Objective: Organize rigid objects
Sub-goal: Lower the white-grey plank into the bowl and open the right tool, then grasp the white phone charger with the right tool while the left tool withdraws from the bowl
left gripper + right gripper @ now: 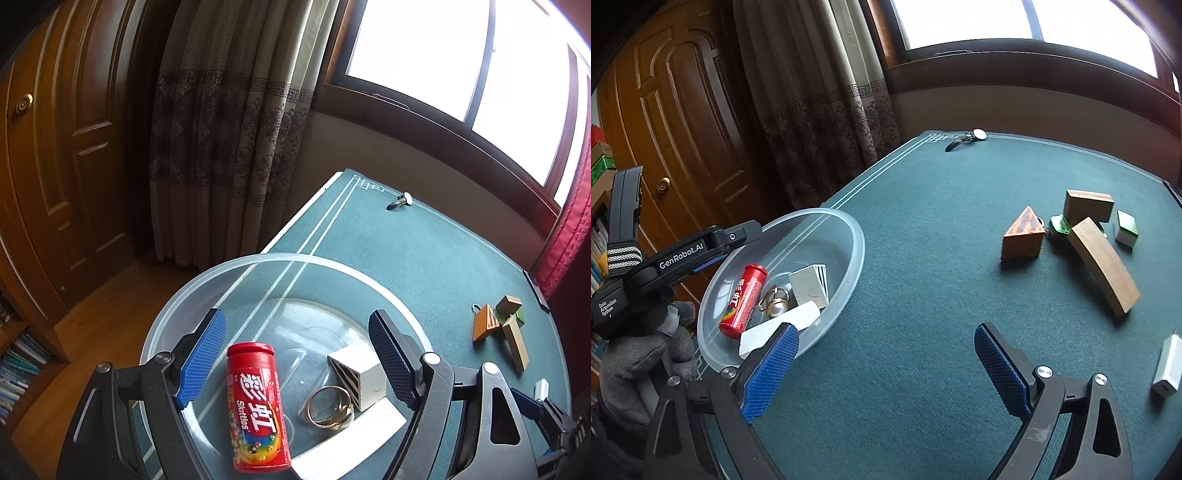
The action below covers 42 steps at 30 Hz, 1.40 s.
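Observation:
A clear plastic bowl (258, 260) (857, 236) sits at the table's near left. Inside lie a red Skittles tube (256, 406) (744, 301), a gold ring (328, 406) (774, 301), a striped white wedge block (354, 376) (809, 286) and a white bar (779, 326). My left gripper (299, 362) hangs open over the bowl, the tube lying below between its blue pads. My right gripper (886, 365) is open above bare green cloth, right of the bowl. Wooden blocks (1102, 266) and an orange wedge (1023, 234) (485, 323) lie at the right.
A wristwatch (966, 139) (400, 201) lies at the table's far edge. A small white box (1167, 363) rests near the right edge, and a green-white cube (1126, 227) beside the blocks. A gloved hand (639, 350) holds the left gripper. Curtains, a wooden door and a window stand behind.

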{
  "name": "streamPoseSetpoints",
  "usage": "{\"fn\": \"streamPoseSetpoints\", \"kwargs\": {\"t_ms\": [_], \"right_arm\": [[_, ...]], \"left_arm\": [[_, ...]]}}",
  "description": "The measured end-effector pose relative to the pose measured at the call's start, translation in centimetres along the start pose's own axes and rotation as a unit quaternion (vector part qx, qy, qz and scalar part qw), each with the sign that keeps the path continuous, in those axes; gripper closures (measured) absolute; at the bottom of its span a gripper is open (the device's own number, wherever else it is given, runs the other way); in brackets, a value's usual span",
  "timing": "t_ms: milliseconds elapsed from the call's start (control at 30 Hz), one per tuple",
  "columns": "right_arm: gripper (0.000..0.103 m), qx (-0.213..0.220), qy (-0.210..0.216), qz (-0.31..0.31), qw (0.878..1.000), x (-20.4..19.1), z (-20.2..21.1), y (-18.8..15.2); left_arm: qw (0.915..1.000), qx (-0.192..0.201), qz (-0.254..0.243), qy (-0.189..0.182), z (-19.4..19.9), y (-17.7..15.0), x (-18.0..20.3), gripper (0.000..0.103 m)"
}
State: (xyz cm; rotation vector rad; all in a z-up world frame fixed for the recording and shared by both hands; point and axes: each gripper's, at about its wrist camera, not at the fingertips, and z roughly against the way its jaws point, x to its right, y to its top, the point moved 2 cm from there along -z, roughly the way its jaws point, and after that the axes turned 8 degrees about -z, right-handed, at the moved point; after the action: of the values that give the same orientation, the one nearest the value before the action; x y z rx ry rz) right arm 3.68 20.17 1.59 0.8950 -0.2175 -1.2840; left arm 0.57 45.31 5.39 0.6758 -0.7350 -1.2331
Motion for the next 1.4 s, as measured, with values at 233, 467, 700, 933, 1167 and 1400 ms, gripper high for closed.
{"fn": "streamPoseSetpoints", "kwargs": {"t_ms": [233,467,700,933,1167,1400], "right_arm": [[0.005,0.014,-0.044,-0.04,0.998,4.1,1.9,-0.7],[0.005,0.029,-0.082,-0.088,0.992,8.6,4.2,-1.6],[0.005,0.048,-0.11,-0.133,0.984,12.9,5.8,-1.7],[0.005,0.064,-0.13,-0.161,0.976,16.3,7.0,-1.9],[0.005,0.082,-0.15,-0.182,0.968,19.2,8.9,-2.5],[0.005,0.085,-0.171,-0.185,0.964,20.1,9.8,-2.7]], "left_arm": [[0.9998,-0.008,-0.015,-0.013,-0.3,-0.3,1.8,0.022],[0.999,-0.013,-0.034,-0.025,-0.4,-0.4,3.8,0.022],[0.9973,-0.018,-0.059,-0.039,-0.3,-0.4,6.6,0.022],[0.9948,-0.021,-0.084,-0.053,0.0,-0.6,9.5,0.023],[0.9908,-0.028,-0.112,-0.07,0.0,-1.0,12.8,0.022],[0.984,-0.042,-0.142,-0.099,-0.4,-1.9,16.6,0.022]]}}
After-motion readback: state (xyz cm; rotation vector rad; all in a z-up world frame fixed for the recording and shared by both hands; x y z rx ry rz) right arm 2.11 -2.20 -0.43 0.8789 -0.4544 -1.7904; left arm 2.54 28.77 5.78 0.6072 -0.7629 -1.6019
